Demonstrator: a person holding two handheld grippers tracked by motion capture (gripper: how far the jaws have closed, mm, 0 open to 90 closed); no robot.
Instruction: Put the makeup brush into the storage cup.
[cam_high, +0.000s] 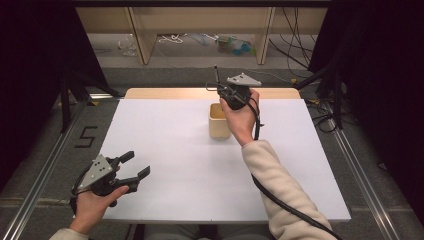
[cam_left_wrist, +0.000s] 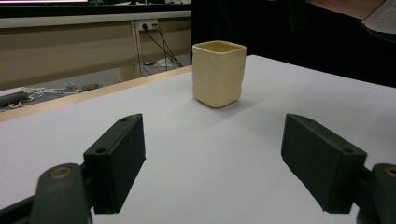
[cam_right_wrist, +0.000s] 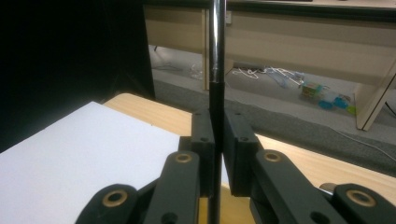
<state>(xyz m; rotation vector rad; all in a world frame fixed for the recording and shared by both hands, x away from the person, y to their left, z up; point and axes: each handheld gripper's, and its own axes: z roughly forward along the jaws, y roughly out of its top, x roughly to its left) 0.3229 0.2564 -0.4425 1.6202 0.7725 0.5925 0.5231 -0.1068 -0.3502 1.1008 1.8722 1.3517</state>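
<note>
Above the cream cup (cam_high: 219, 121), toward the far edge of the white table (cam_high: 165, 150), the right gripper (cam_high: 226, 92) hangs in the person's right hand (cam_high: 240, 117) with its jaws pressed together on a thin black rod (cam_right_wrist: 215, 70). In the right gripper view the rod runs straight up between the two pads, upright and centred, its lower end hidden behind the jaws. From the high view its tip (cam_high: 216, 70) pokes up past the gripper, and the gripper sits over or just behind the cup's mouth; which of the two I cannot tell.

Near the front left corner the left gripper (cam_high: 134, 167) rests in the left hand (cam_high: 92, 207), jaws spread wide with nothing between them, well apart from the cup. Its own view looks across bare table at the cup (cam_left_wrist: 218, 72), which stands upright and alone.

The work in hand looks like lowering the rod into the cup. The rod is slim and smooth, so it could slide or swivel between the pads if the grip eases too soon. The cup is not steadied by anything: a rod end catching its rim or wall could tip it or push it toward the far edge. Because the hand covers part of the cup from above, misjudging the line-up is the likeliest cause.
</note>
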